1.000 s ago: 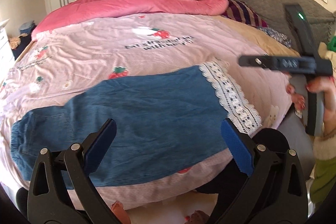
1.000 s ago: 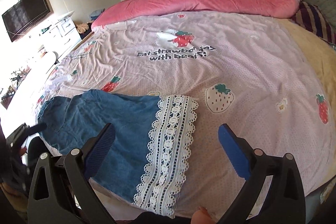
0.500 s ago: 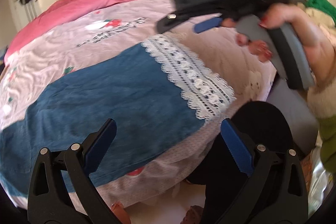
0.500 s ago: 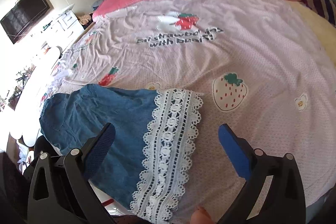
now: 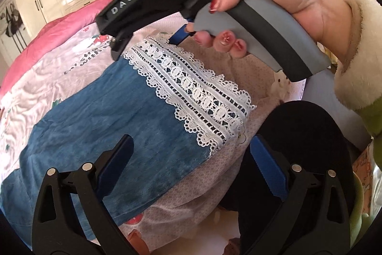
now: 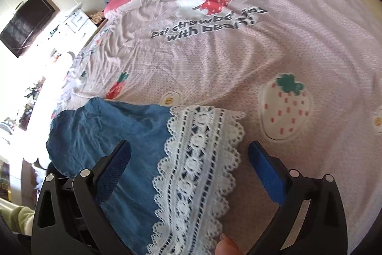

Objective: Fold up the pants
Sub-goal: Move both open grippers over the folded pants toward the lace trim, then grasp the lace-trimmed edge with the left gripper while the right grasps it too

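The blue pants [image 5: 114, 116] are lying flat on the strawberry-print bedsheet [image 6: 238, 59], filling the lower left of both views, their white lace cuff [image 6: 198, 173] pointing toward the right tongs [image 6: 188, 169]. Both the right tongs and the left tongs [image 5: 191, 159] are standing open, gripping nothing. The cloth is looking soft, light and limp; the doubled lace hem is offering the firmest hold.
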A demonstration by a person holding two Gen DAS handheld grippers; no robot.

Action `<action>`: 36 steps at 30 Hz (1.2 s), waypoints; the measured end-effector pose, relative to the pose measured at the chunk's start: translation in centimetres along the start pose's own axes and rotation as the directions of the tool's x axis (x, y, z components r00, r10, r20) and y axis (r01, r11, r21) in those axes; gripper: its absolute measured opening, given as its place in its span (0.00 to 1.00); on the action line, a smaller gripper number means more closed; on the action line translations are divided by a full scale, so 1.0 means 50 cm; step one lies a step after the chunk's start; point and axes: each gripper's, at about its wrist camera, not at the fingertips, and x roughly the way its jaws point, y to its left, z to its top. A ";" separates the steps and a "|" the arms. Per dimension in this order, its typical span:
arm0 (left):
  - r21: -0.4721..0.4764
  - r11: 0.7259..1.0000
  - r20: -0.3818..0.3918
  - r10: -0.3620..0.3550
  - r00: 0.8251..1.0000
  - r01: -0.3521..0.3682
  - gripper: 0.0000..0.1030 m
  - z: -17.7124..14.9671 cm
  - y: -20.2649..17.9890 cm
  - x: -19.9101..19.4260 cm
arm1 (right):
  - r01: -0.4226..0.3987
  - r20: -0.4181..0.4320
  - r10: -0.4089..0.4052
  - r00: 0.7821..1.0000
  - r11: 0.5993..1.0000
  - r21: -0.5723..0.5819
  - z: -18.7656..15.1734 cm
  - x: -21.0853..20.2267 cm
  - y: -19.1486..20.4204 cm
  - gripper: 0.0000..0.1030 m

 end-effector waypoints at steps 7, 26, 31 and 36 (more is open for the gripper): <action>0.001 0.999 -0.002 -0.052 0.999 0.052 0.77 -0.008 -0.009 0.021 | 0.053 -0.018 -0.054 0.998 0.997 -0.060 0.000 0.019 0.017 0.60; 0.087 0.996 0.000 -0.010 1.000 0.010 0.41 0.005 -0.050 0.078 | 0.052 0.005 -0.052 0.999 0.995 -0.085 -0.008 -0.019 0.025 0.56; -0.013 0.997 0.015 -0.071 0.997 0.071 0.11 0.005 0.011 0.059 | 0.053 -0.018 -0.054 0.998 0.997 -0.065 -0.004 -0.005 0.029 0.67; -0.124 0.977 0.049 -0.166 0.985 0.171 0.09 -0.011 0.074 0.032 | 0.039 0.059 -0.039 0.998 0.999 0.002 -0.002 -0.061 0.013 0.73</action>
